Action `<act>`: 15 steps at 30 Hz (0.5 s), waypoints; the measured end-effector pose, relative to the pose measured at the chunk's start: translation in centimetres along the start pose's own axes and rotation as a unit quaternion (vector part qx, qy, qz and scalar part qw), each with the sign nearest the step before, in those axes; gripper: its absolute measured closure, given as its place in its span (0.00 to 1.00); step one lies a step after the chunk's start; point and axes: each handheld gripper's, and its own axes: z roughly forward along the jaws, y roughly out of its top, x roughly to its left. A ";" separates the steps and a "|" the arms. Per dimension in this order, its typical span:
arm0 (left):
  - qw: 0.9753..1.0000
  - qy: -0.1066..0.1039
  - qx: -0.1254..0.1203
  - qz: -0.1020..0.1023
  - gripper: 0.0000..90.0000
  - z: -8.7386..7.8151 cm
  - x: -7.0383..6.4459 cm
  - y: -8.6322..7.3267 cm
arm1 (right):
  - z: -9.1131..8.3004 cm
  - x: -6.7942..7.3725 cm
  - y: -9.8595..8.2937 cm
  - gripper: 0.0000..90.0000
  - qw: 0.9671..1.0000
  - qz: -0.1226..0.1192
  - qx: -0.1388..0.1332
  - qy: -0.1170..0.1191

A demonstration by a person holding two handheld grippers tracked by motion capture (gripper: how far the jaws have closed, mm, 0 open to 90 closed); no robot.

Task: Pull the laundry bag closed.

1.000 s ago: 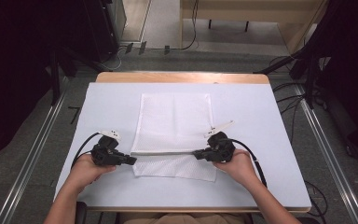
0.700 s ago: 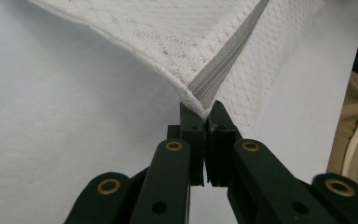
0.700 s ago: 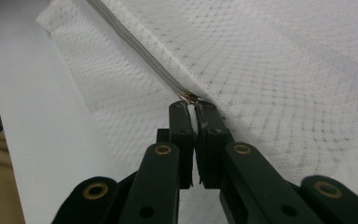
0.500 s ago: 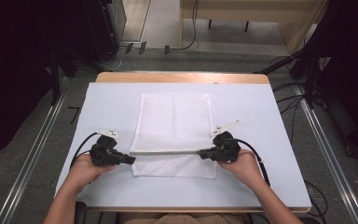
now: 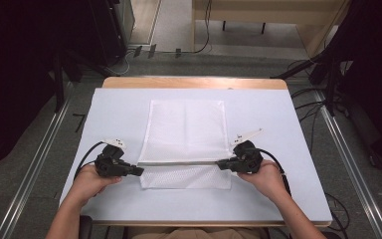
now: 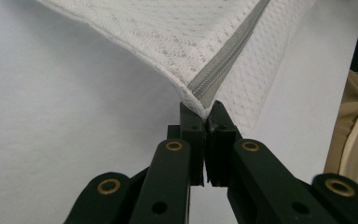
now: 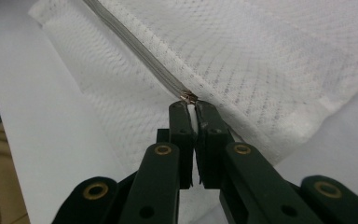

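Pinching the mesh bag's zipper corner in closed left fingers and the zipper pull in closed right fingers, keeping tension straight between both sets above the surface.

black jaws of the right gripper closed on the zipper pull of a white mesh bag
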 end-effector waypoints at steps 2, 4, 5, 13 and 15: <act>1.000 0.000 0.002 -0.001 0.98 0.0 0.1 0.0 | -0.2 -0.1 -0.1 0.98 1.000 0.003 0.002 -0.001; 1.000 0.000 0.001 -0.001 0.98 0.0 0.1 0.0 | -0.4 -0.3 -0.3 0.98 1.000 0.007 0.002 -0.003; 1.000 -0.001 0.002 -0.002 0.98 -0.1 0.1 0.0 | -0.5 -0.4 -0.4 0.98 1.000 0.010 0.002 -0.004; 1.000 -0.007 0.006 0.004 0.98 0.1 0.0 0.0 | -1.3 -0.8 -0.9 0.98 1.000 0.012 -0.001 -0.002; 1.000 -0.002 0.003 0.005 0.98 0.1 0.0 0.0 | -1.3 -0.8 -0.9 0.98 1.000 0.015 0.001 -0.003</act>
